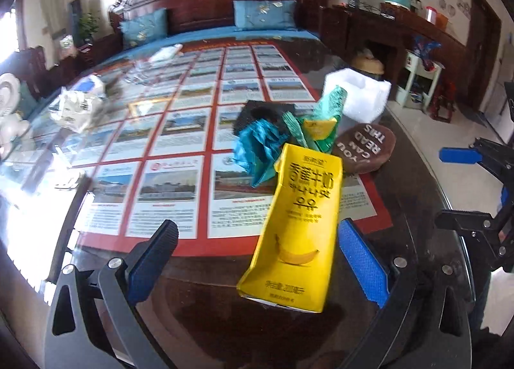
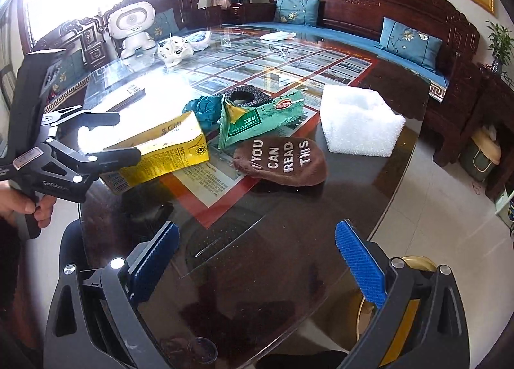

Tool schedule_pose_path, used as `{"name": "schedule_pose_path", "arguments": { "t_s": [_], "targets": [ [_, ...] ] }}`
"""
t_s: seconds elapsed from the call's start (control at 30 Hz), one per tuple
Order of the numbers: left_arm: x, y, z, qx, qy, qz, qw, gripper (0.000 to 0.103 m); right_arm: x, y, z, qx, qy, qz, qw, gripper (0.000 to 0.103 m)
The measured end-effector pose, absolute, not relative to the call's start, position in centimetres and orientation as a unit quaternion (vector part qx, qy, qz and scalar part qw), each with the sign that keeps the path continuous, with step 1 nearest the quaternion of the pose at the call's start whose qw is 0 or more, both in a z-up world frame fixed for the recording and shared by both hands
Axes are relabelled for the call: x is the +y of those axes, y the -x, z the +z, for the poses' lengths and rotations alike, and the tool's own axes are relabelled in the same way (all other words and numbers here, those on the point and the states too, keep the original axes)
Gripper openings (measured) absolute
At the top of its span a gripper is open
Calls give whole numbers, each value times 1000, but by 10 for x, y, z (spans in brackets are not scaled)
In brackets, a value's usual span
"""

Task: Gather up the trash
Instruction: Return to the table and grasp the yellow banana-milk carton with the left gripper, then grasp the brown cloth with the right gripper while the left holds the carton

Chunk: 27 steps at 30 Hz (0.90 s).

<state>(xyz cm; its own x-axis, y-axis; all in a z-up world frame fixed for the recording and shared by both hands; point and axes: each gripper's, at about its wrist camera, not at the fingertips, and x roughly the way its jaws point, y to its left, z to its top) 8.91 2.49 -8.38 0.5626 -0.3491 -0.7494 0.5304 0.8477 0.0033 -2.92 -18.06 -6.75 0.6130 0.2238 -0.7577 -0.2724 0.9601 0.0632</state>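
A big table with a shiny glass top holds everything. Under the glass lies a sheet of small pictures with red lines. On the glass sit a yellow milk box, a green snack bag, a crumpled blue wrapper, a black foam ring, a brown sock and a white foam block — all close together. Far back stands a white toy robot — beside crumpled white bags.
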Motion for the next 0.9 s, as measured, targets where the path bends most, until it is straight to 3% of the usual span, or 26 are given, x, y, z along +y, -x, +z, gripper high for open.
{"name": "schedule_pose_path", "arguments": {
  "t_s": [0.27, 0.3, 0.33, 0.37, 0.47, 0.9],
  "targets": [
    [11, -91, -97, 405, -124, -277, 862, 95, -180, 19, -70, 421, 30, 134, 896, 95],
    [9, -91, -98, 412, -121, -281, 859, 84, -180, 18, -71, 422, 27, 133, 896, 95],
    [8, -93, -101, 423, -115, -287, 852, 66, -181, 16, -72, 424, 23, 134, 896, 95],
    [7, -95, -104, 432, -109, -289, 847, 58, -181, 15, -72, 424, 19, 136, 895, 95],
    [5, -94, -104, 430, -111, -284, 850, 48, -183, 13, -71, 423, 15, 139, 895, 95],
    [17, -88, -83, 416, -49, -271, 866, 46, -190, -16, -78, 436, -1, 140, 889, 95]
  ]
}}
